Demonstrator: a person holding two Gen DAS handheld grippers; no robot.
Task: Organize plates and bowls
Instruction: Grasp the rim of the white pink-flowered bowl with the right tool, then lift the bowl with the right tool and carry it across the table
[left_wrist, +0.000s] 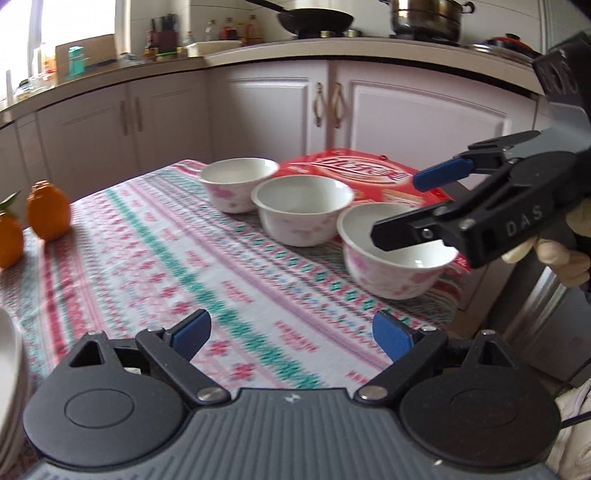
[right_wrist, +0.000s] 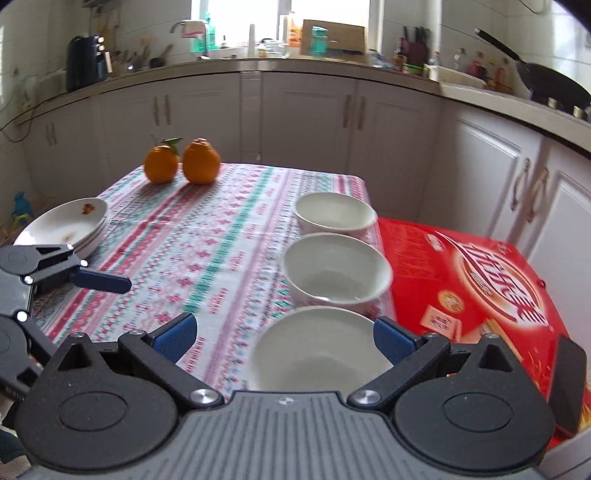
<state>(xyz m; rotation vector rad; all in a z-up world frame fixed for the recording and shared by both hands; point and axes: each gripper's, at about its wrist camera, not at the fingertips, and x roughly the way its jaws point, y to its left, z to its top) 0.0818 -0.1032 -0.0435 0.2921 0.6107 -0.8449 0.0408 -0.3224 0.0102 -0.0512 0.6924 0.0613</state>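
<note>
A table covered by a patterned cloth (right_wrist: 207, 236) carries three white bowls (right_wrist: 336, 269) in a row along its right edge; two oranges (right_wrist: 181, 162) stand at the far left; stacked plates (right_wrist: 66, 225) sit left.

Illumination is daylight from a window (right_wrist: 280, 22), overexposed to plain white in both views; in the left wrist view it burns out the top left corner. Overall exposure is bright and even. Soft shadows fall beneath the bowls (left_wrist: 303, 208) and beside the oranges (right_wrist: 181, 162). Motion blur smears the tablecloth (left_wrist: 207, 295) pattern, the bowl rims and the red box (right_wrist: 480, 288) lettering. Fisheye distortion bows the countertop (right_wrist: 332, 64) and cabinets strongly toward the frame edges; the corners are vignetted dark.
</note>
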